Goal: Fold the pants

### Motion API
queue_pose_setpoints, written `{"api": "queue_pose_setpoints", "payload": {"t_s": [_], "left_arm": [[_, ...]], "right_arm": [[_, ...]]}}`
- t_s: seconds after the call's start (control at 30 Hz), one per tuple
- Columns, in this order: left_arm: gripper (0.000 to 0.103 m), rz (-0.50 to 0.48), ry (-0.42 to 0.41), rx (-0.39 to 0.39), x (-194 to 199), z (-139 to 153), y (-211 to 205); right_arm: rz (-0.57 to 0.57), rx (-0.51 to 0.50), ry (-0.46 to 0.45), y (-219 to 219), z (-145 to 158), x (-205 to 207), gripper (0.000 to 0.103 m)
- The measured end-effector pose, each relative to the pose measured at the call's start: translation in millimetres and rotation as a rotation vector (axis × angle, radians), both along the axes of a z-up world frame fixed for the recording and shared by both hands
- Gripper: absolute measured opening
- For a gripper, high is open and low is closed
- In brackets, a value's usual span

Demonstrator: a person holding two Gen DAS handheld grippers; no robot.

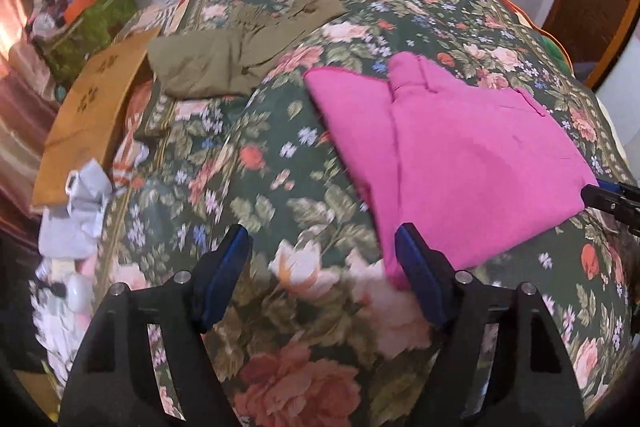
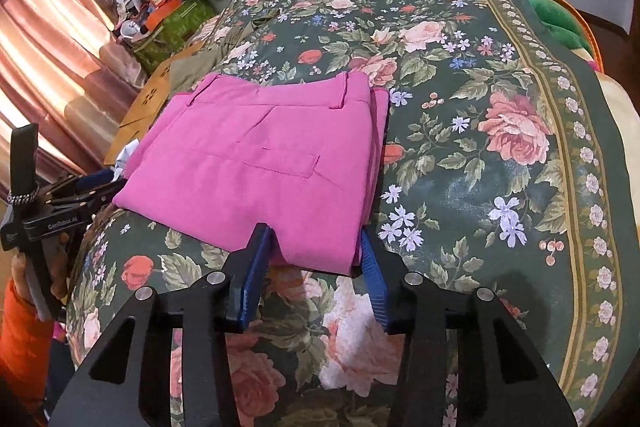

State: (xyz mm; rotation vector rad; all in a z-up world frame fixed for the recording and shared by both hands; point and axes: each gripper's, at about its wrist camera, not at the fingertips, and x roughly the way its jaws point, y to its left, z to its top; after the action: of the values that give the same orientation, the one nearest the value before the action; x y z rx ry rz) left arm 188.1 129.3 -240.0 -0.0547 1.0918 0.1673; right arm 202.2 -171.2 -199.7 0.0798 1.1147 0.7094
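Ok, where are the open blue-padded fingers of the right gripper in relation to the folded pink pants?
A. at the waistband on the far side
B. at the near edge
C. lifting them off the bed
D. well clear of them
B: the right gripper has its open jaws either side of the near edge of the folded pink pants, which lie flat on the floral bedspread.

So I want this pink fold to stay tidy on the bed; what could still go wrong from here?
1. The right gripper is open around the near edge of the folded pink pants; pinching only some layers might drag the stack apart.
2. The left gripper is open, one finger at the pants' corner; a sideways move could ruffle it.
3. The floral bedspread looks soft and humped, so the fold may slump.
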Motion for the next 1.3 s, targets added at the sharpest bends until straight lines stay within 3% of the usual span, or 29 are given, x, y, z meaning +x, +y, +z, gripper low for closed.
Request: {"api": "queue_pose_setpoints", "payload": {"t_s": [0.2,0.3,0.47,0.67,1.03,1.13,1.3], "left_arm": [[0.077,0.026,0.024,-0.063,-2.4,0.0,13.9],[0.077,0.024,0.023,0.000,2.2,9.2,13.2],[0.077,-0.019,-0.058,0.034,14.9,42.5,4.1],[0.077,-0.078,-0.103,-0.024,52.3,63.3,-11.3],[0.077,-0.117,0.023,-0.101,117.1,12.4,-36.4],[0.070,-0.126,0.058,-0.052,121.2,-4.0,-38.4],[0.071,-0.147,0.059,0.001,118.3,-14.7,-33.8]], "right_arm": [[0.005,-0.023,-0.013,1.7,3.8,-1.4,0.041],[0.011,-0.043,-0.032,2.2,9.0,0.0,0.041],[-0.012,-0.042,-0.085,-2.7,26.8,9.5,0.041],[-0.025,-0.034,-0.129,2.6,42.4,37.7,0.041],[0.035,-0.107,-0.047,30.0,4.9,78.8,0.041],[0.064,-0.128,-0.010,35.7,-9.4,82.5,0.033],[0.065,-0.118,0.000,34.0,-19.1,79.8,0.032]]}}
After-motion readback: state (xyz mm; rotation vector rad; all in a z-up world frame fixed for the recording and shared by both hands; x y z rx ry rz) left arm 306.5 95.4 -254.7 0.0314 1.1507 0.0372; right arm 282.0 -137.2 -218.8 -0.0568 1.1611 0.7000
